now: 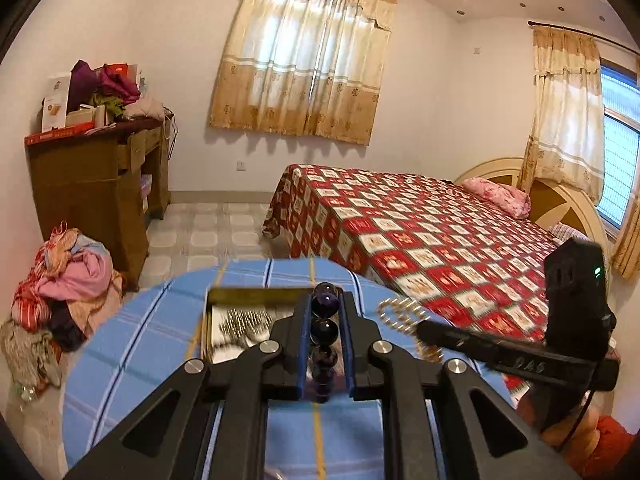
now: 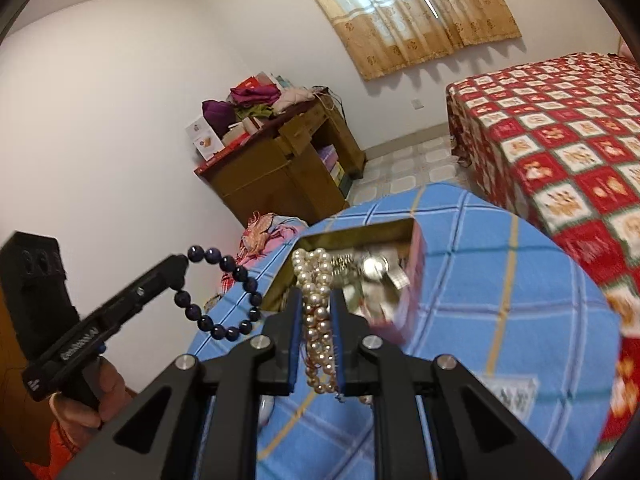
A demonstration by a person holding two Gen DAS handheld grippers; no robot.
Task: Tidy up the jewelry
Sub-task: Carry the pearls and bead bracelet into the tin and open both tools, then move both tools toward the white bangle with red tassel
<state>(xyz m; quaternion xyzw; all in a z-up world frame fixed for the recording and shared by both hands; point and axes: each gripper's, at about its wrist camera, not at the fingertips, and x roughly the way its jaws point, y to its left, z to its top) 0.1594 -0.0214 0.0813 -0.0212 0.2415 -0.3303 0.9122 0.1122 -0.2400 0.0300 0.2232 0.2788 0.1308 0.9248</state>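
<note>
My left gripper (image 1: 325, 300) is shut on a dark purple bead bracelet (image 1: 324, 330), its beads lined up between the blue pads. In the right wrist view that bracelet (image 2: 218, 294) hangs as a loop from the left gripper (image 2: 182, 261), off the table's left edge. My right gripper (image 2: 316, 296) is shut on a cream pearl strand (image 2: 318, 320), which bunches above and below the pads. An open gold-lined jewelry box (image 2: 400, 276) with silvery pieces inside stands on the blue checked table (image 2: 500, 300), just beyond the right gripper. In the left wrist view the box (image 1: 248, 316) lies just left of the fingers.
A bed with a red patterned cover (image 1: 420, 232) stands to the right of the table. A wooden cabinet piled with clothes and boxes (image 1: 96, 176) is against the far wall, with a heap of laundry (image 1: 64, 280) on the floor. A small patterned tin (image 2: 512, 394) sits near the table's front.
</note>
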